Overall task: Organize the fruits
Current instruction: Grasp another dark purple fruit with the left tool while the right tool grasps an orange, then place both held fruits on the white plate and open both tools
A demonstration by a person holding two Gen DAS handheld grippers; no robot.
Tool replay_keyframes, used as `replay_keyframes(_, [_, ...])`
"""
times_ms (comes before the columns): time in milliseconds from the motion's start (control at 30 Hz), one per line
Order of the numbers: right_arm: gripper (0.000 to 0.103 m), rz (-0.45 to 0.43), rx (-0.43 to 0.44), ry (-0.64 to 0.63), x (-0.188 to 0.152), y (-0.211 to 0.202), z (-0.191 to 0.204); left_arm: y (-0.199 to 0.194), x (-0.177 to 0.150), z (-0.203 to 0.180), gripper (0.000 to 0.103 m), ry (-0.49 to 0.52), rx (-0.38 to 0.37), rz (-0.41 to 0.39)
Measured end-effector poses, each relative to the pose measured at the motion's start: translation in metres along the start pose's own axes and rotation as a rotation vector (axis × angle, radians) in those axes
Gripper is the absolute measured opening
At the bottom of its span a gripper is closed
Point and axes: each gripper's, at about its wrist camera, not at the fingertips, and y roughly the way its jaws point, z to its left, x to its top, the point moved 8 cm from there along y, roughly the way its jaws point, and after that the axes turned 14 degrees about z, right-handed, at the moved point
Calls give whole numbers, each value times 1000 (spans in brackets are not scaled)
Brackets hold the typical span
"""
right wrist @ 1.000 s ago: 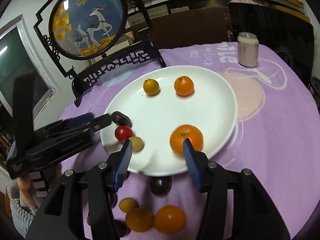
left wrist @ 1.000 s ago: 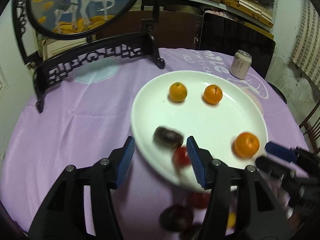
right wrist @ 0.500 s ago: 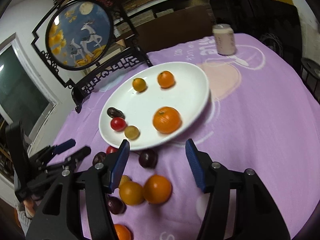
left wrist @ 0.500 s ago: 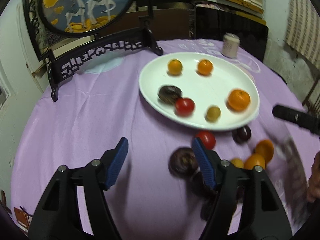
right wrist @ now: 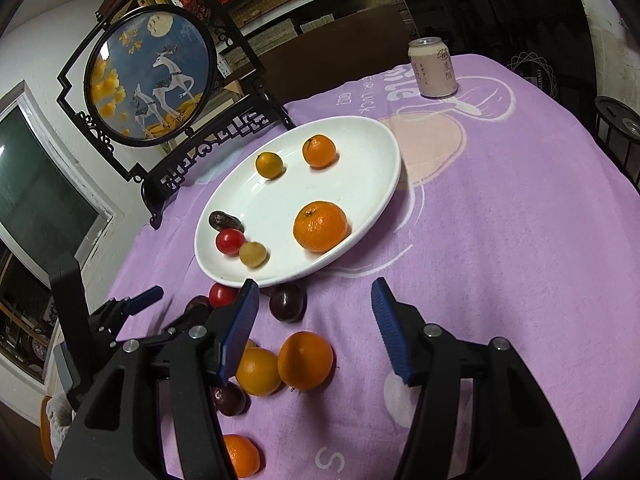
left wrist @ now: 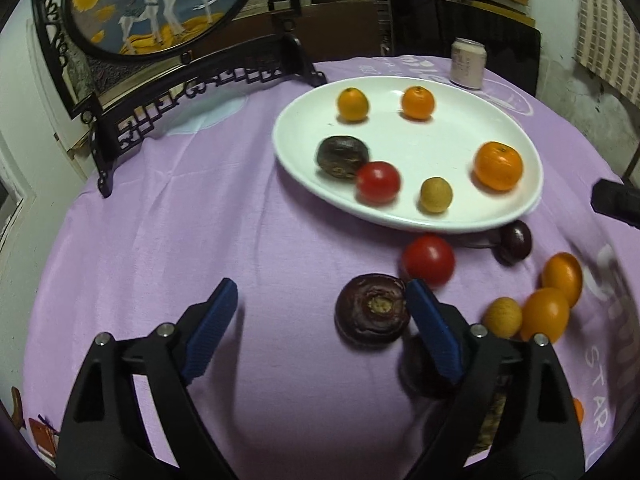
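Both tools empty, jaws spread: left gripper [left wrist: 320,300] hovers over the purple cloth [left wrist: 200,220], wrinkled dark fruit [left wrist: 373,311] just inside its right finger; right gripper [right wrist: 314,304] sits above the loose pile near the white plate [right wrist: 360,152]. Six fruits on the plate, the rest on the cloth at its near edge. Likely light, round, prone to rolling; the red tomato [left wrist: 429,260] looks smooth and bruisable. Grip across the widest part, gently.

Dark fruit [left wrist: 424,376] mostly hidden behind left claw's right finger. Orange [right wrist: 240,456] partly behind right claw's left arm. Deer screen [left wrist: 160,4] cropped at top.
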Motion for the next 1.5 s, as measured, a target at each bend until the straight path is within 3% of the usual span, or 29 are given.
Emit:
replay_keyframes(100, [59,1,0,-2,-2,0,0,0,-3,16,89,-28,47,3])
replay_keyframes(233, [59,10,5,-5,-8,-3,0,-5,-14,32,89,-73,50,16])
replay_keyframes(500, [59,55,-51,-83,-30,6,12,-8,-28,19,89,-4,119,-6])
replay_keyframes(600, [59,81,-46,-75,-32,13,9,0,-29,23,88,-24,101,26])
replay_keyframes(800, [59,100,-22,-60,-34,17,6,-4,-26,17,88,-11,96,2])
replay_keyframes(900, [53,109,-4,-53,-35,20,6,-3,-25,13,86,4,98,0])
replay_keyframes(967, [48,116,11,-45,-36,23,7,-2,-24,11,80,7,88,-1])
replay_keyframes(1033, [44,130,23,-34,-36,27,7,0,-22,9,65,11,70,7])
replay_keyframes(1100, [39,151,40,-19,-38,35,6,3,-22,4,41,17,7,21])
replay_keyframes(1300, [36,144,48,-10,-38,35,5,2,-24,5,40,-5,-34,18])
replay_keyframes(1500, [36,70,38,0,-28,15,-1,-13,-20,15,40,-41,-30,-23])
